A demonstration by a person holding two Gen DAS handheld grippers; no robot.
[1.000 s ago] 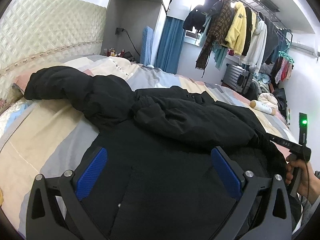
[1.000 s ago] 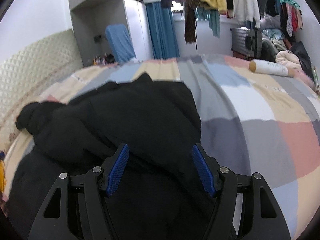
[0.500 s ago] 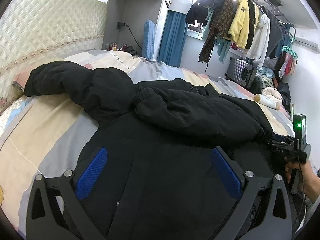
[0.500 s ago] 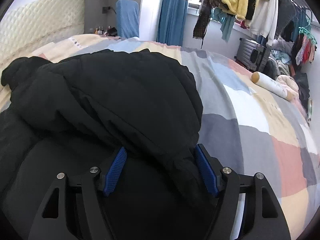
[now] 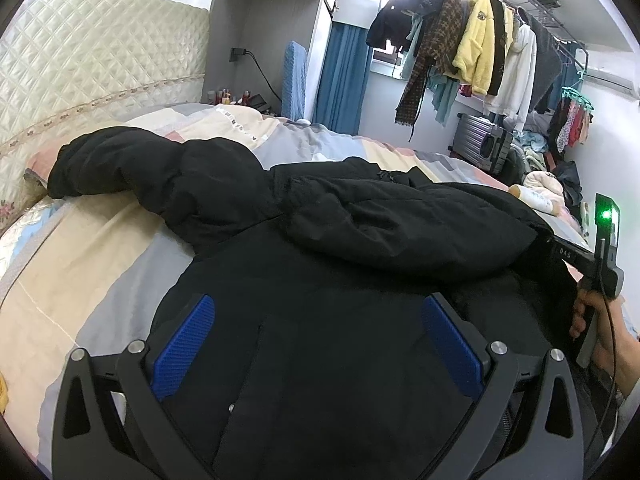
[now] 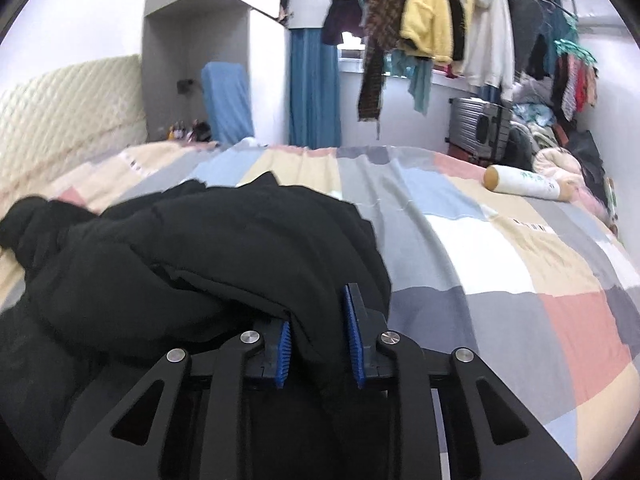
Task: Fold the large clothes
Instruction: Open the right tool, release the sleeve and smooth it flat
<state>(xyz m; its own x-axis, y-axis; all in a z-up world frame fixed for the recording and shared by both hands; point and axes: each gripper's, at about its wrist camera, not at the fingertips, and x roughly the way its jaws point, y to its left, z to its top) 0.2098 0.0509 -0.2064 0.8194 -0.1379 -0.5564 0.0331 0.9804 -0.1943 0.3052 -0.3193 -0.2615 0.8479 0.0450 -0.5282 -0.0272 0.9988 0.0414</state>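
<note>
A large black padded jacket (image 5: 320,280) lies spread on the bed, one sleeve (image 5: 120,164) stretched left toward the headboard and the other sleeve (image 5: 400,224) folded across its body. My left gripper (image 5: 316,340) is open, hovering over the jacket's lower body. My right gripper (image 6: 318,344) is shut on a fold of the jacket (image 6: 224,240) at its right edge, with cloth pinched between the blue pads (image 6: 354,340). The right gripper also shows in the left wrist view (image 5: 600,256), held by a hand.
The bed has a patchwork cover (image 6: 480,248) and a quilted cream headboard (image 5: 80,80). A white cylindrical pillow (image 6: 524,182) lies far right. Clothes hang on a rail (image 5: 480,40) by the window. A grey suitcase (image 6: 480,126) stands behind the bed.
My right gripper has closed from wide open onto the jacket's edge fold and lifted slightly. The left gripper has stayed open in much the same place.
</note>
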